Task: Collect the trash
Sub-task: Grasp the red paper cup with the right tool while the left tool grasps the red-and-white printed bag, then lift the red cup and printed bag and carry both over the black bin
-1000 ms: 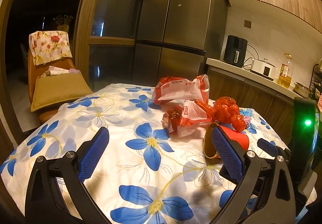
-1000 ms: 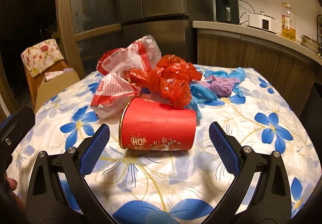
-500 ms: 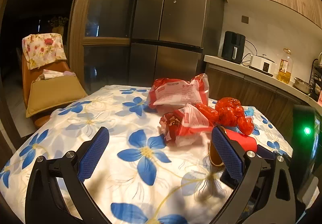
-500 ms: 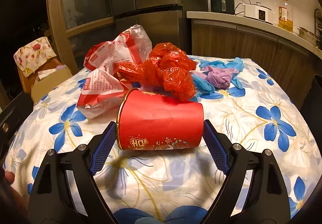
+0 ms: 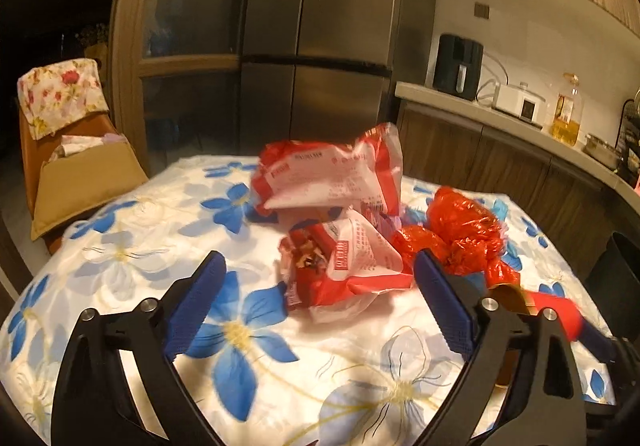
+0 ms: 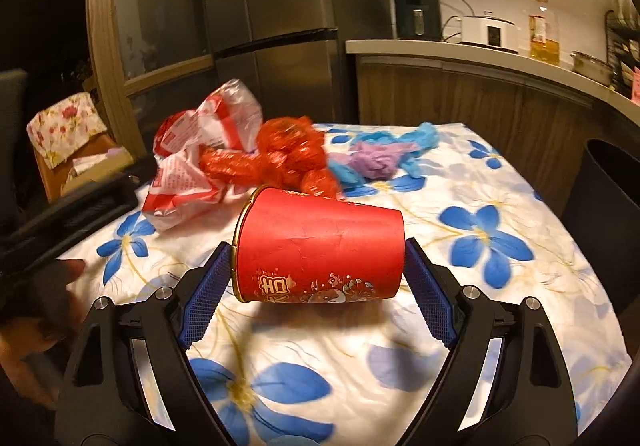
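Right gripper (image 6: 318,290) clamps the red cup (image 6: 320,246) endwise: lift gently to avoid crushing, while left gripper (image 5: 316,298), beside it, closes empty toward the wrapper (image 5: 344,266).

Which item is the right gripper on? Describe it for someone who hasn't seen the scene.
On the blue-flowered tablecloth, nearer than the trash pile, a red paper cup lies on its side between the right gripper's blue fingers. Unlike the crinkled red plastic bag behind it, it is rigid, gold-rimmed and printed.
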Available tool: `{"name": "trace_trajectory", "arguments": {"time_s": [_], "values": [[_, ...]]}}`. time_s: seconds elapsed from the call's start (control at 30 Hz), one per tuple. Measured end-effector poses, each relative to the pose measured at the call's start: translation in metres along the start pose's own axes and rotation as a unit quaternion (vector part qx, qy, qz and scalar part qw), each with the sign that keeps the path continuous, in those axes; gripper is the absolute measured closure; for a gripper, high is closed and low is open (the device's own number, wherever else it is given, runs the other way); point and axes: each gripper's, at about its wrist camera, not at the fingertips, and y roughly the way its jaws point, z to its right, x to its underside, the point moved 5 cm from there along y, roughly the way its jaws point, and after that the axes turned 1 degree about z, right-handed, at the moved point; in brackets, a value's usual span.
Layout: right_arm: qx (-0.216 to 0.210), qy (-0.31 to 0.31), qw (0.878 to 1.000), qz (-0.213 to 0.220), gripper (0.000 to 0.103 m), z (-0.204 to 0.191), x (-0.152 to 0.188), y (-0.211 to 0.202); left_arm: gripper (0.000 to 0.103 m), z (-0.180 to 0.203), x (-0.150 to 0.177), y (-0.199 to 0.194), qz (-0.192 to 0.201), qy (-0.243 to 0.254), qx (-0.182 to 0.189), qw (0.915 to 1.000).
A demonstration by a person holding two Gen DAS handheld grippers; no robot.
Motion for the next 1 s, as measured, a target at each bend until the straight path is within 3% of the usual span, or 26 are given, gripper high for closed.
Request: {"name": "trace_trajectory", "arguments": {"time_s": [0.03,0.23,0.33,0.4,0.5,0.67,1.0], "values": [[0.000,0.003,1.000,0.004,0.019,0.004,-0.001,-0.004,0.015,0.002,0.001,0.005,-0.007,0.001,0.000,1.0000],[0.004,0.013,1.000,0.017,0.019,0.017,-0.006,-0.014,0.051,0.005,0.008,0.026,-0.045,0.005,-0.011,0.9989],[0.006,0.015,1.000,0.018,0.019,0.021,-0.007,-0.017,0.072,0.003,0.012,0.031,-0.059,0.002,-0.011,0.9982],[0.007,0.016,1.000,0.018,0.019,0.022,-0.007,-0.018,0.093,0.003,0.013,0.032,-0.064,0.001,-0.010,0.9979],[0.008,0.016,1.000,0.020,0.019,0.024,-0.007,-0.022,0.102,0.006,0.013,0.029,-0.059,0.005,0.000,0.9983],[0.010,0.017,1.000,0.022,0.019,0.029,-0.006,-0.028,0.103,0.006,0.013,0.016,-0.049,-0.009,0.018,0.9986],[0.019,0.011,0.999,0.036,0.019,0.042,-0.008,-0.050,0.103,0.025,0.013,-0.061,0.010,-0.019,0.037,0.9991]]}}
